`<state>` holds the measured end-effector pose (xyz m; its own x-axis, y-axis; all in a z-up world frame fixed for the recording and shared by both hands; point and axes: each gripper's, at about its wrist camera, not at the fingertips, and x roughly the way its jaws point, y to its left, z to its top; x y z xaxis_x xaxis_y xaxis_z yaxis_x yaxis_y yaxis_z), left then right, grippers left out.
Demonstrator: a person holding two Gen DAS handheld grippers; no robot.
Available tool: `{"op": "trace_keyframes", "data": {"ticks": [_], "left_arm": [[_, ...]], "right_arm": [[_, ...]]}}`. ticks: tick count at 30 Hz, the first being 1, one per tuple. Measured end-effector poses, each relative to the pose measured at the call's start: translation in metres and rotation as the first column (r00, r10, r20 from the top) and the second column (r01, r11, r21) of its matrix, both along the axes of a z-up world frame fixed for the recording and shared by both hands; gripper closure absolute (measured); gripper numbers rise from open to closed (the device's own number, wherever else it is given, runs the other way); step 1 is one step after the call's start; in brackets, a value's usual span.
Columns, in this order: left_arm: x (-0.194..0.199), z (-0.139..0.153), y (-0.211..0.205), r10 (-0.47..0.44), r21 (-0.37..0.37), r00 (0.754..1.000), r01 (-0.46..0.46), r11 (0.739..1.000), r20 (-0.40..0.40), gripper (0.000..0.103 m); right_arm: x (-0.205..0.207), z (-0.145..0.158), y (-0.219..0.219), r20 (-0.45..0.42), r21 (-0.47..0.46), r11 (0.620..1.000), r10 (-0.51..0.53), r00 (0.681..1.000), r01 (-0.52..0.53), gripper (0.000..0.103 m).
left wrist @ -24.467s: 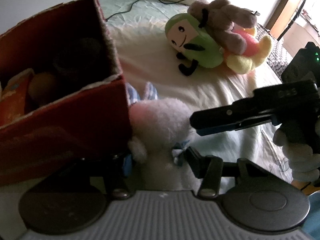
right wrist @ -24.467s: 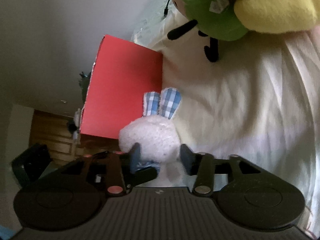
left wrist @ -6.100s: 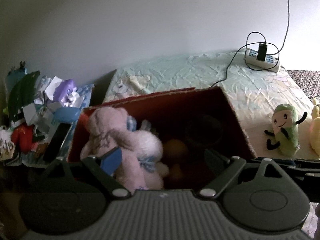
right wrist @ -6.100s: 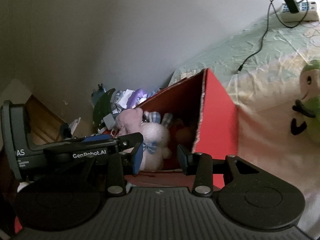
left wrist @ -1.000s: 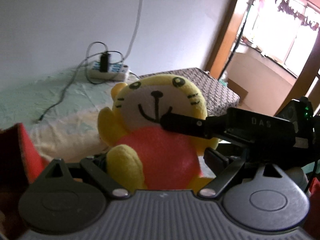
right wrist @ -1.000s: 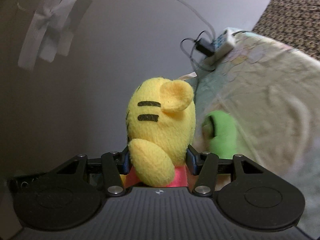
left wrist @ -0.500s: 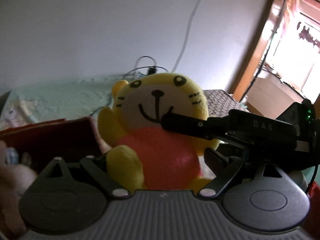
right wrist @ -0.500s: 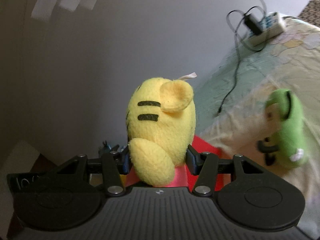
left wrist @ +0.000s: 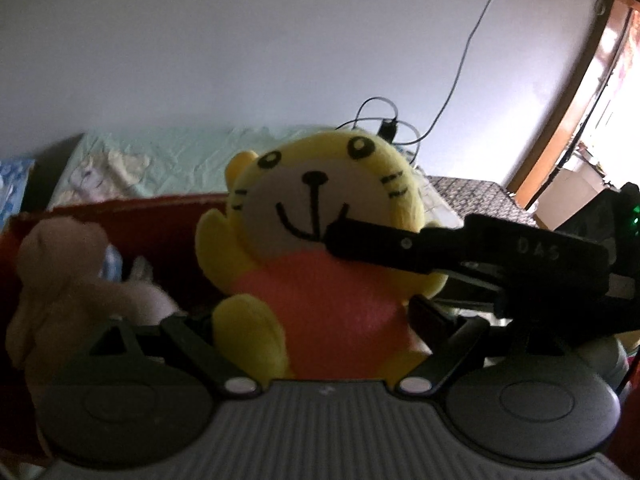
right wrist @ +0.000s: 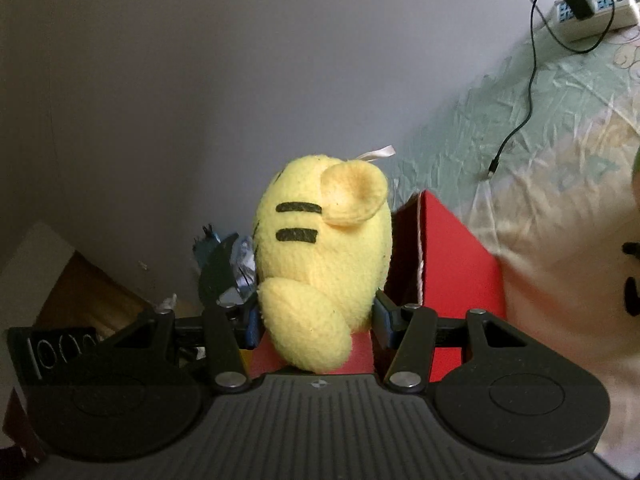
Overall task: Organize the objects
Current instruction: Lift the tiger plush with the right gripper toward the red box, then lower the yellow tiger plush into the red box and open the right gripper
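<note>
A plain pale wall backs a bed [right wrist: 560,128] with a wrinkled green sheet. Held above it we see the yellow tiger plush toy with an orange belly [left wrist: 320,248], pinched by both our claws: the left claw [left wrist: 316,320] grips its lower body, the right claw [right wrist: 314,320] squeezes its sides. Just beyond sits the open red cardboard box [right wrist: 456,264], holding a pink plush toy [left wrist: 60,276]. A white power strip [right wrist: 588,4] lies on the bed.

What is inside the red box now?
Inside the red box a pale pink plush is visible, with something blue-white behind it. The yellow tiger plush covers the rest.
</note>
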<state>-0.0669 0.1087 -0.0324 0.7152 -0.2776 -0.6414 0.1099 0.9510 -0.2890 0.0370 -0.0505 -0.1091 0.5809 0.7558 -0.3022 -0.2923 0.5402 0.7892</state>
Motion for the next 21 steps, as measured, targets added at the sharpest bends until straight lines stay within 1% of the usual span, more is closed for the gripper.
{"op": "trace_keyframes", "data": {"ticks": [2, 6, 10, 12, 15, 18, 21], "left_arm": [[-0.001, -0.004, 0.008, 0.007, -0.008, 1.000, -0.007, 1.000, -0.013, 0.013], [-0.001, -0.007, 0.017, 0.016, -0.025, 0.999, -0.017, 1.000, -0.034, 0.013], [-0.001, -0.015, 0.027, 0.021, -0.056, 0.998, -0.024, 0.998, -0.065, 0.013], [-0.001, -0.017, 0.029, 0.019, -0.074, 0.997, -0.024, 0.997, -0.071, 0.013], [0.001, -0.019, 0.029, 0.012, -0.072, 0.997, -0.017, 0.997, -0.077, 0.013], [0.000, -0.021, 0.032, 0.013, -0.082, 0.997, -0.020, 0.996, -0.082, 0.010], [0.000, -0.021, 0.037, 0.019, -0.086, 0.997, -0.025, 0.996, -0.075, 0.011]], "right_arm": [[0.005, 0.000, 0.007, -0.001, -0.023, 1.000, 0.008, 1.000, -0.008, 0.048], [0.002, 0.000, 0.020, 0.003, -0.066, 0.998, 0.021, 1.000, -0.021, 0.048], [0.003, -0.002, 0.026, -0.027, -0.099, 0.995, 0.016, 0.999, -0.019, 0.048], [0.003, -0.001, 0.028, -0.022, -0.117, 0.993, 0.012, 1.000, -0.015, 0.048], [0.003, 0.001, 0.032, -0.015, -0.144, 0.989, 0.009, 1.000, -0.011, 0.047], [0.001, 0.005, 0.036, -0.005, -0.179, 0.984, 0.014, 1.000, -0.014, 0.045], [-0.003, 0.007, 0.040, 0.018, -0.217, 0.976, 0.011, 1.000, -0.007, 0.040]]}}
